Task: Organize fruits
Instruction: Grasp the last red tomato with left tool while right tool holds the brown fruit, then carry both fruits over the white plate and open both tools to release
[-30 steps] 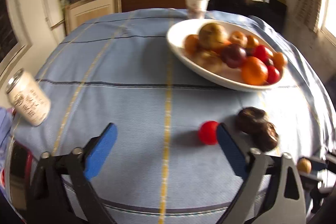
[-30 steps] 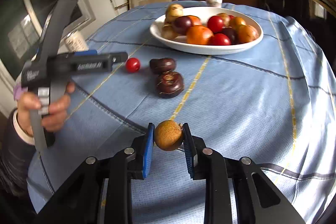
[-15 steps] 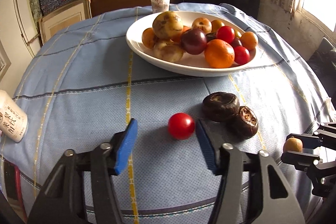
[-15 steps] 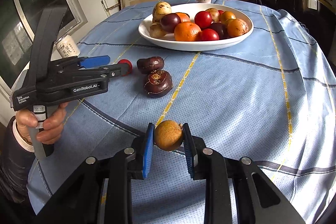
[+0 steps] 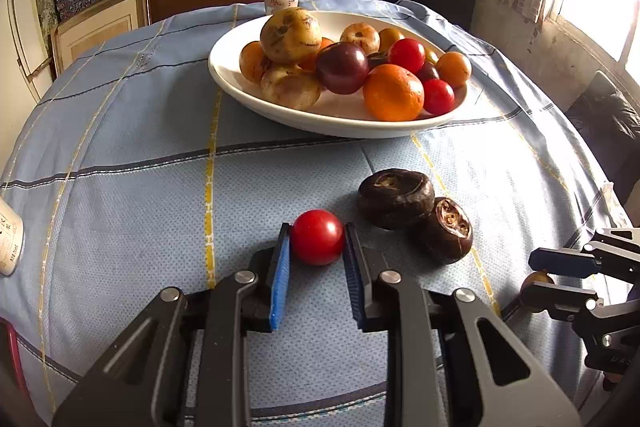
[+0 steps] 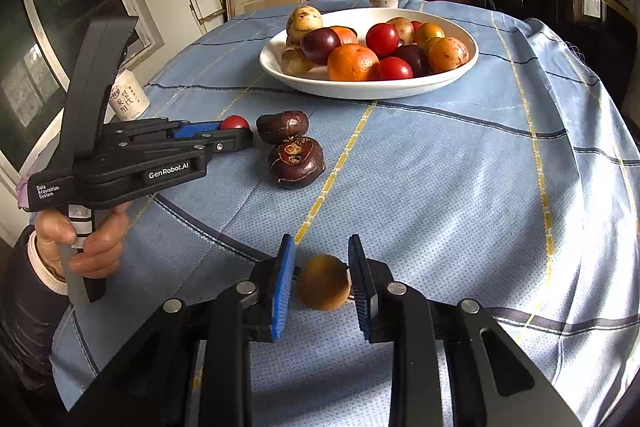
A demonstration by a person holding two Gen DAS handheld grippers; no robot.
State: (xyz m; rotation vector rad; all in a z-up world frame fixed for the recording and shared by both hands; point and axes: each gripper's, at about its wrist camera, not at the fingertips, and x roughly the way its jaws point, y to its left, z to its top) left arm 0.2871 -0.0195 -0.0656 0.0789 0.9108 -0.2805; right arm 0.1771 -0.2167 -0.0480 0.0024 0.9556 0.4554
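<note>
**Now both grippers sit at fruit, one clamped, one loosened**

Partly hidden things first: in the right wrist view the red tomato [image 6: 235,122] shows only as a sliver behind the left gripper [image 6: 236,133], and the can [image 6: 127,98] is half covered by that tool's handle. In the left wrist view the can is cut off at the 9 o'clock edge, and the right gripper [image 5: 538,281] is clipped at 3 o'clock, so its brown fruit [image 5: 536,277] is barely visible there.

The left gripper [image 5: 316,243] has its blue pads pressed on both sides of the red tomato [image 5: 317,237], on the tablecloth [image 5: 140,167] at 6 o'clock from the white bowl [image 5: 248,89]. Half a second ago those pads stood wide apart.

The right gripper [image 6: 322,273] has eased off: a gap shows beside the brown fruit [image 6: 323,282], which was squeezed tight before. Two dark fruits [image 6: 288,145] lie between the tomato and the yellow stripe.
</note>
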